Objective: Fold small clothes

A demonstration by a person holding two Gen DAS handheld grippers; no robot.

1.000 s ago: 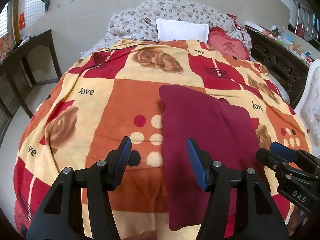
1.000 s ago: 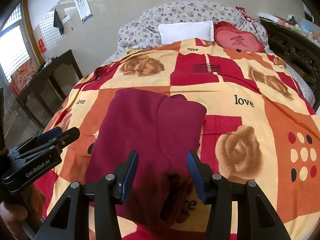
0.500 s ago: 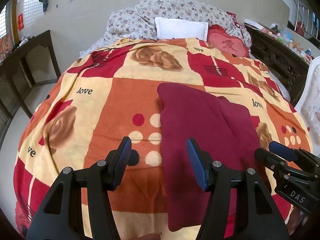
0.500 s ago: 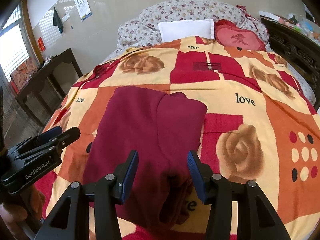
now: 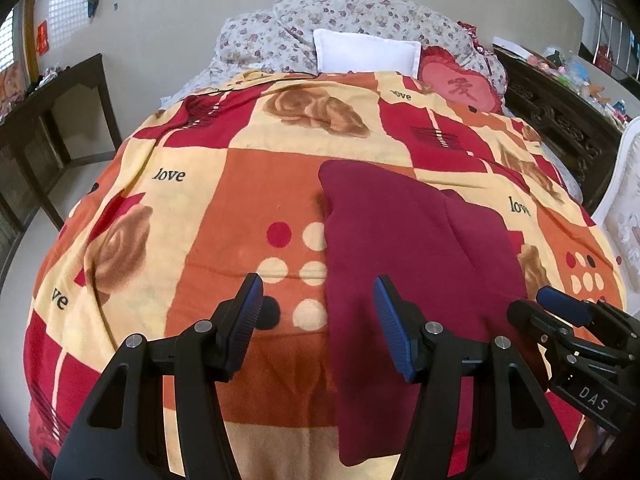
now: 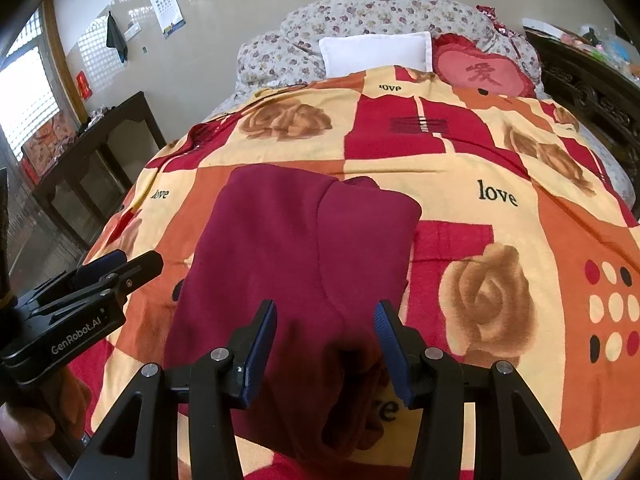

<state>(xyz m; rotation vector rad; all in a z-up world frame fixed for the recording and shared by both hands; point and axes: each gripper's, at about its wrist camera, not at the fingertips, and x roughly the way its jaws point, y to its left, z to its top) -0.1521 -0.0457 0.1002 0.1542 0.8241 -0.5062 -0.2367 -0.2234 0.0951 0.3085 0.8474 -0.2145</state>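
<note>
A dark red garment (image 5: 400, 240) lies flat on the patterned blanket (image 5: 200, 208), with its right side folded over as a flap (image 6: 360, 240). Its near end is bunched at the bed's front edge (image 6: 352, 392). My left gripper (image 5: 318, 308) hovers open over the garment's left edge, nothing between its blue pads. My right gripper (image 6: 326, 320) hovers open over the garment's near end and holds nothing. Each gripper shows in the other's view: the right gripper (image 5: 560, 312) beside the garment's right side, the left gripper (image 6: 116, 268) beside its left.
A white pillow (image 5: 366, 50), floral pillows (image 5: 280, 28) and a red heart cushion (image 6: 484, 68) lie at the head of the bed. A dark wooden table (image 5: 52, 120) stands on the left, a carved dark cabinet (image 5: 560, 120) and white furniture (image 5: 624, 200) on the right.
</note>
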